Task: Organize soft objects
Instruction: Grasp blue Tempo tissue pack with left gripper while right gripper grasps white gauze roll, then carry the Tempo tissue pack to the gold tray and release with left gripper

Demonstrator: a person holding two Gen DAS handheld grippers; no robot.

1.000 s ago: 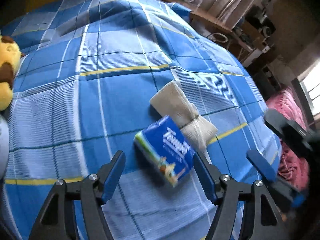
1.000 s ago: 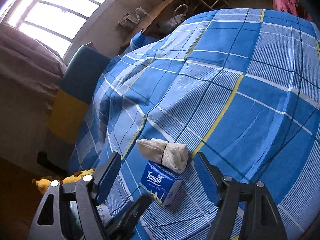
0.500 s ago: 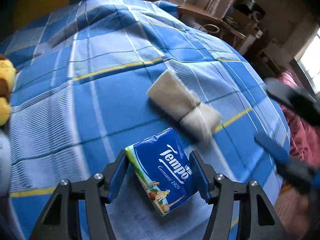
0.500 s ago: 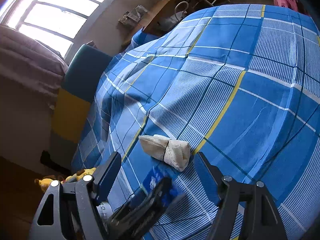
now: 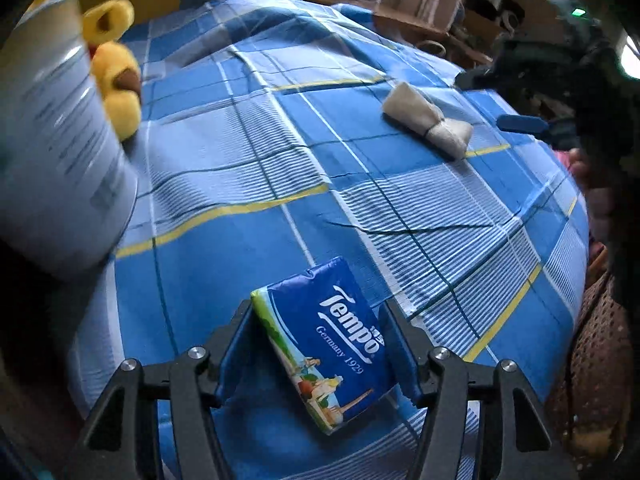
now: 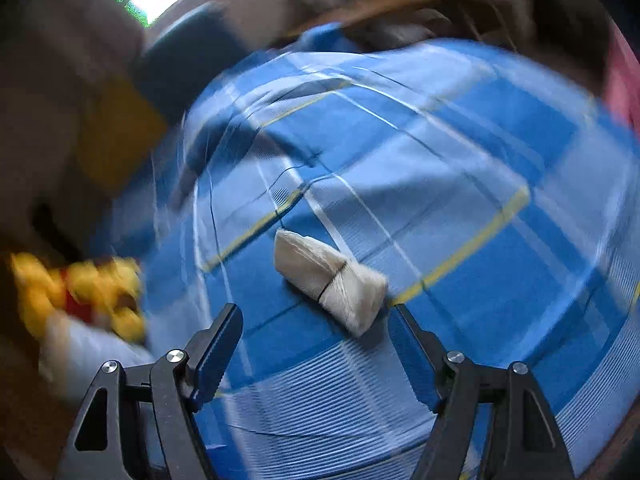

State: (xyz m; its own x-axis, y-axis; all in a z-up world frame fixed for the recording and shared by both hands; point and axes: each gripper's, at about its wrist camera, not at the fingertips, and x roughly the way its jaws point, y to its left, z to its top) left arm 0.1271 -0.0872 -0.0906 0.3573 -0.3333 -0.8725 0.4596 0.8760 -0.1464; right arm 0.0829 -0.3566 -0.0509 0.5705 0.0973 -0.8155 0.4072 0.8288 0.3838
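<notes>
My left gripper [image 5: 316, 320] is shut on a blue Tempo tissue pack [image 5: 326, 344] and holds it above the blue plaid bedspread [image 5: 248, 160]. A cream rolled towel tied with a dark band [image 5: 428, 124] lies on the bed at the far right; it also shows in the right wrist view [image 6: 332, 280]. My right gripper [image 6: 316, 320] is open and empty, hovering just in front of the towel. It also shows in the left wrist view [image 5: 524, 120]. A yellow plush toy [image 5: 116, 84] lies at the bed's left side and also shows blurred in the right wrist view [image 6: 88, 292].
A pale cylindrical container [image 5: 60, 140] stands at the left next to the plush. A wooden desk with clutter [image 5: 400, 16] stands behind the bed. The right wrist view is motion-blurred.
My left gripper has shut on the tissue pack and carried it left, away from the towel. My right gripper has swung closer to the towel.
</notes>
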